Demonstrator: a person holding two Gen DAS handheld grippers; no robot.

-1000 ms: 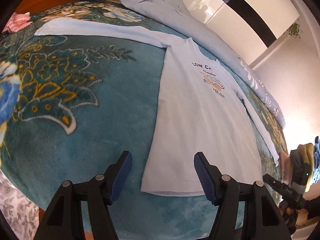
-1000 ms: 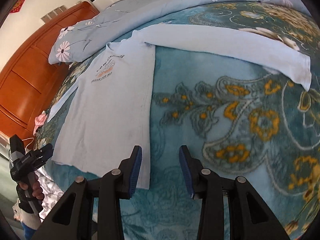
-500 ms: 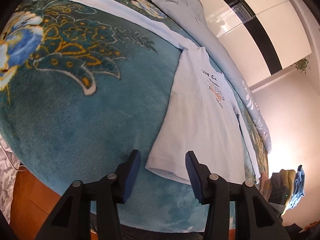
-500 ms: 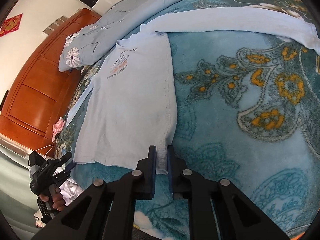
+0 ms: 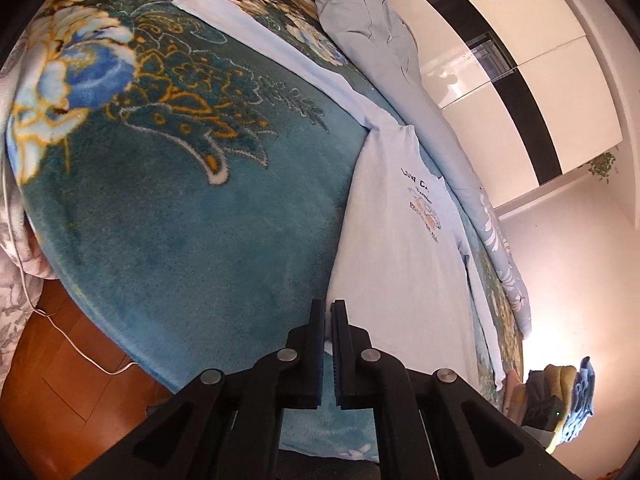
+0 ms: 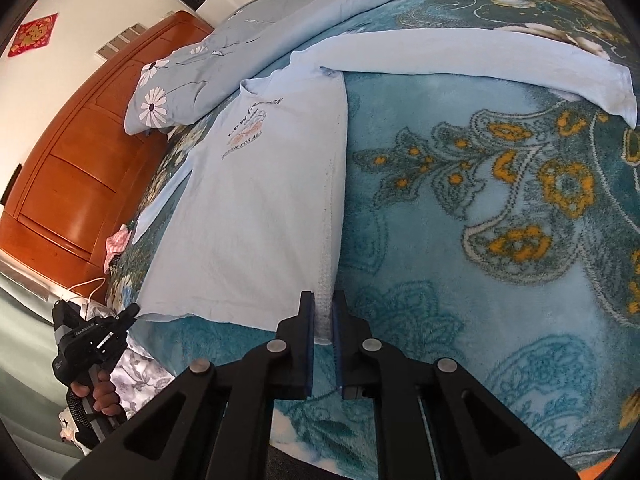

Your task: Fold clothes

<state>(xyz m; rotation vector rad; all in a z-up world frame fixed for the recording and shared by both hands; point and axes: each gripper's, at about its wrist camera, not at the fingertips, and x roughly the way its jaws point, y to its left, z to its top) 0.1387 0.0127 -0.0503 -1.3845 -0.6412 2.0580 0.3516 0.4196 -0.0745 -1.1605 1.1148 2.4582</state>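
Both hand-held grippers are nearly closed, each pinching a bottom corner of the long-sleeved shirt at the near edge of the bed: the right hand-held gripper holds the hem at the side seam, the left hand-held gripper the opposite hem corner. Beyond them the pale blue shirt lies flat, print side up, on the teal floral blanket, its collar toward the far edge; one sleeve stretches out sideways. A flowered duvet lies bunched along the far edge. Risk: only thin hem is gripped, so an uneven lift could slip a corner free or drag the plush blanket, skewing any fold. No containers are visible.
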